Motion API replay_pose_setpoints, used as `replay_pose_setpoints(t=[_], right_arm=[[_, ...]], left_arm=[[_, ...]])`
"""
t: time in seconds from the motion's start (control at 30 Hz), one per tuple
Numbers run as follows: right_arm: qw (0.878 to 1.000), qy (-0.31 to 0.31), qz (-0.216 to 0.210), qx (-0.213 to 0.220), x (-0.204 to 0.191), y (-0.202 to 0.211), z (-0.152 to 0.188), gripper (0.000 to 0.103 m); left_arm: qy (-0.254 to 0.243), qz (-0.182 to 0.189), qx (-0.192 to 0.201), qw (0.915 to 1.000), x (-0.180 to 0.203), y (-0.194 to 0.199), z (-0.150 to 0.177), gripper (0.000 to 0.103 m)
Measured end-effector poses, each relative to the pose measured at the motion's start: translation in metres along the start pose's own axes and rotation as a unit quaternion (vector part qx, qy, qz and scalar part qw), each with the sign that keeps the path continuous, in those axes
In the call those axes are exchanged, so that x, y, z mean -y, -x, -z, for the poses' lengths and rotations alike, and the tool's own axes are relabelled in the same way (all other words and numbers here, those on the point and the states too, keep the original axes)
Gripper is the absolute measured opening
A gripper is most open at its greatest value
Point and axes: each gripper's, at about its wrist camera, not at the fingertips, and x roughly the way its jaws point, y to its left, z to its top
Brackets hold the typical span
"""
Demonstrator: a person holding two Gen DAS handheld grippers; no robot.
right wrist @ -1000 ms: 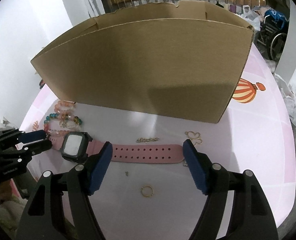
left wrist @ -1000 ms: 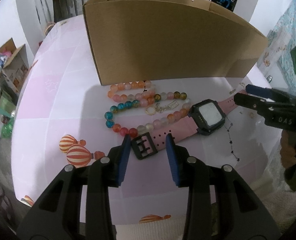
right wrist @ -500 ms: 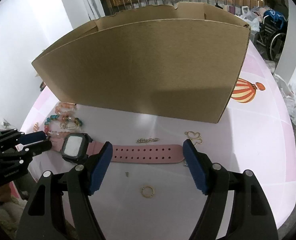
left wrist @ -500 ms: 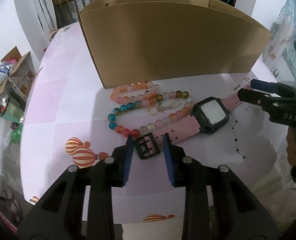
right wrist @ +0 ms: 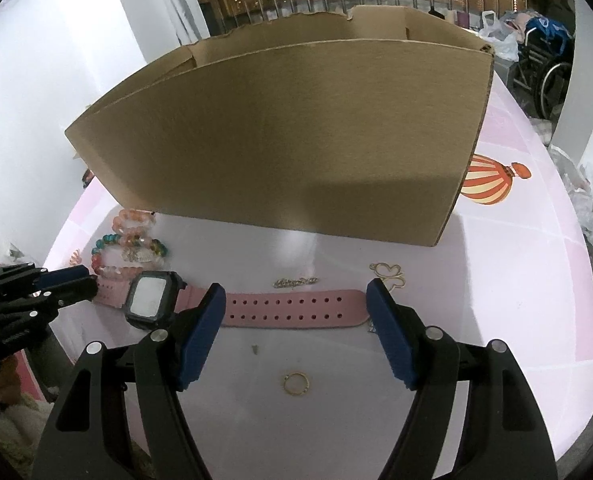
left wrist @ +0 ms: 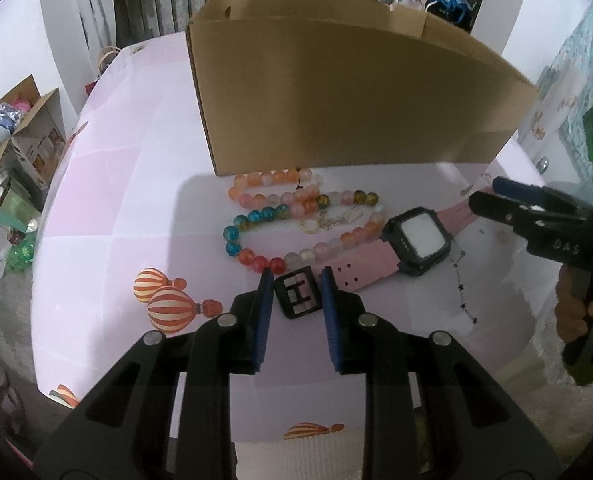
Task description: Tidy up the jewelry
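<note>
Left wrist view: cardboard box [left wrist: 336, 100] stands ahead of the left gripper [left wrist: 296, 292], beyond the jewelry, on the pink table [left wrist: 108, 208].
Right wrist view: same box fills the space ahead of the right gripper [right wrist: 294, 308]; its inside is not visible.
Watch: pink watch [left wrist: 418, 238] lies flat on the table, its buckle [left wrist: 298, 294] between the left fingertips, its holed strap [right wrist: 292, 308] between the right ones.
Bead bracelets: bead bracelets [left wrist: 296, 216] lie just ahead of the left gripper, touching the watch strap.
Small pieces: gold ring [right wrist: 295, 383] lies under the right gripper; butterfly charm [right wrist: 386, 272] ahead of its right finger; thin star chain [left wrist: 462, 280] near the watch face.
Left gripper state: jaws narrow, close on both sides of the buckle; if they already clamp it, I cannot tell.
Right gripper state: released, jaws wide over the strap.
Step in hand: probably grasping the watch.
Next move: squeeze fully, lift, carry over the box wall.
Writing: "DAS" on the right gripper body.
</note>
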Motion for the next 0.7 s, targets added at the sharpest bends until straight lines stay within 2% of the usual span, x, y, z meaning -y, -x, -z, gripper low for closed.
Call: replay_pose_setpoints(t=[0.13, 0.33, 0.47, 0.7], right_arm=[[1.000, -0.008, -0.008, 0.002, 0.003, 0.000, -0.001, 0.072], [1.000, -0.017, -0.001, 0.010, 0.010, 0.006, -0.005, 0.072], [1.000, -0.024, -0.004, 0.001, 0.014, 0.003, -0.007, 0.072], [0.998, -0.040, -0.042, -0.017, 0.013, -0.006, -0.008, 0.071]], left_arm=[[0.007, 0.010, 0.011, 0.9999, -0.004, 0.005, 0.001, 0.022], [0.011, 0.009, -0.002, 0.9999, -0.003, -0.001, 0.005, 0.022], [0.009, 0.008, -0.006, 0.9999, -0.005, -0.006, 0.006, 0.022], [0.004, 0.003, -0.009, 0.9999, -0.003, -0.011, 0.005, 0.022]])
